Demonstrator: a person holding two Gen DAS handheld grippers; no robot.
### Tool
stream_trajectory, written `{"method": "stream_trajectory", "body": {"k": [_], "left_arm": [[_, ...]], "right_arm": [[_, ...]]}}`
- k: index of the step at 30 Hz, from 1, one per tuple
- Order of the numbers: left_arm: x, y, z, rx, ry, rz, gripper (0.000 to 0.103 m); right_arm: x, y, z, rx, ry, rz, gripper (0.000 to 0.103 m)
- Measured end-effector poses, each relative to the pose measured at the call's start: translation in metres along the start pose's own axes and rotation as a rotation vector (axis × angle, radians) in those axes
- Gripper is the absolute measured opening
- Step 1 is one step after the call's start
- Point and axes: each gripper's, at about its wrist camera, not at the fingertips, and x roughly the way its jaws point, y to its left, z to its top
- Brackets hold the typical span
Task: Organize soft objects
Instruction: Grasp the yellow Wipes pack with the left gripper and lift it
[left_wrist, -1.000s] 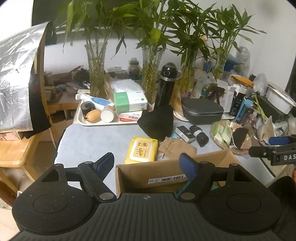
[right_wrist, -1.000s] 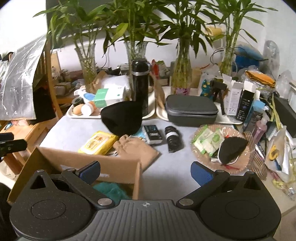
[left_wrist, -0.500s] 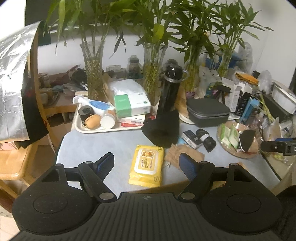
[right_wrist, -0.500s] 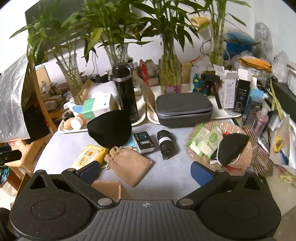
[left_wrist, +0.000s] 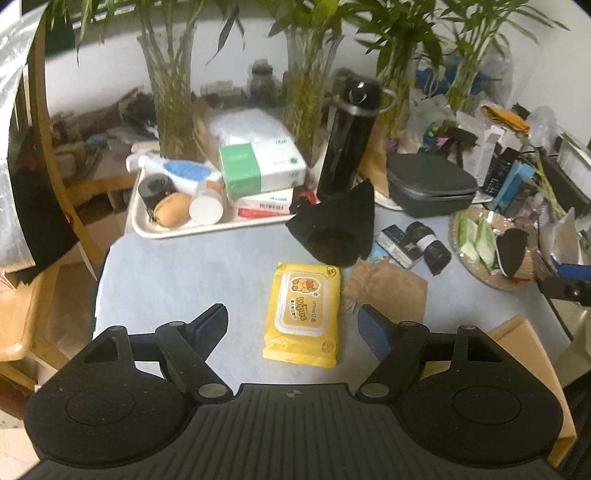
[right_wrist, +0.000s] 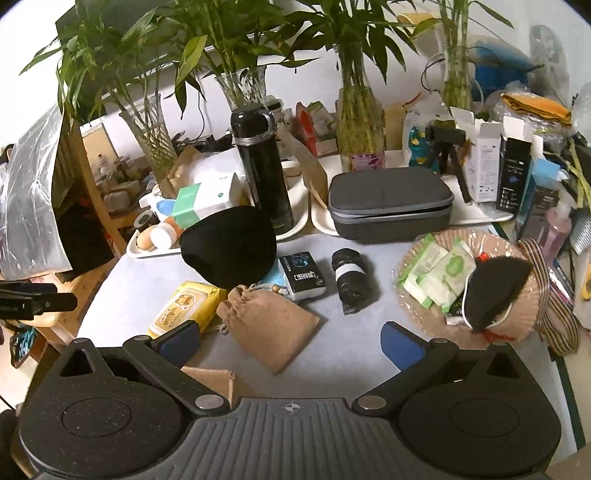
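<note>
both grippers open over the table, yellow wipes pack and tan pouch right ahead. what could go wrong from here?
1. The left gripper is lined up on the yellow wipes pack, which lies flat; the fingers may skid off it.
2. The tan pouch sits right beside the pack, under the open right gripper; both grippers closing in could collide.
3. The black cap leans by the black bottle; a far reach might tip the bottle.

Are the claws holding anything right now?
No. The left claw is open above the yellow wipes pack, and the right claw is open over the tan drawstring pouch. Neither grips anything.
</note>
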Motion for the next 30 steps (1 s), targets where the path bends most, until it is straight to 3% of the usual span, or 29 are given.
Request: {"method": "stream_trajectory", "body": {"k": [5, 10, 17, 21, 24, 30], "left_arm": [[0.021, 0.003, 0.01, 0.003, 0.052, 0.007, 0.078], [0.042, 0.002, 0.023, 0.006, 0.089, 0.015, 0.084], [0.077, -0.003, 0.043, 0.025, 0.169, 0.007, 0.086], [0.103, -0.01, 0.05, 0.069, 0.257, 0.012, 0.09], [0.123, -0.012, 0.053, 0.088, 0.312, 0.003, 0.092], [0.171, -0.02, 0.047, 0.131, 0.498, -0.029, 0.093]], "right_arm": [[0.011, -0.01, -0.001, 0.018, -0.038, -0.005, 0.103], [0.023, -0.016, -0.005, -0.001, -0.081, -0.125, 0.103], [0.03, -0.022, -0.006, 0.005, -0.089, -0.134, 0.103], [0.036, -0.024, -0.006, 0.013, -0.071, -0.149, 0.103], [0.041, -0.025, -0.007, 0.017, -0.055, -0.218, 0.103], [0.042, -0.035, -0.007, 0.057, -0.045, -0.219, 0.103]]}}
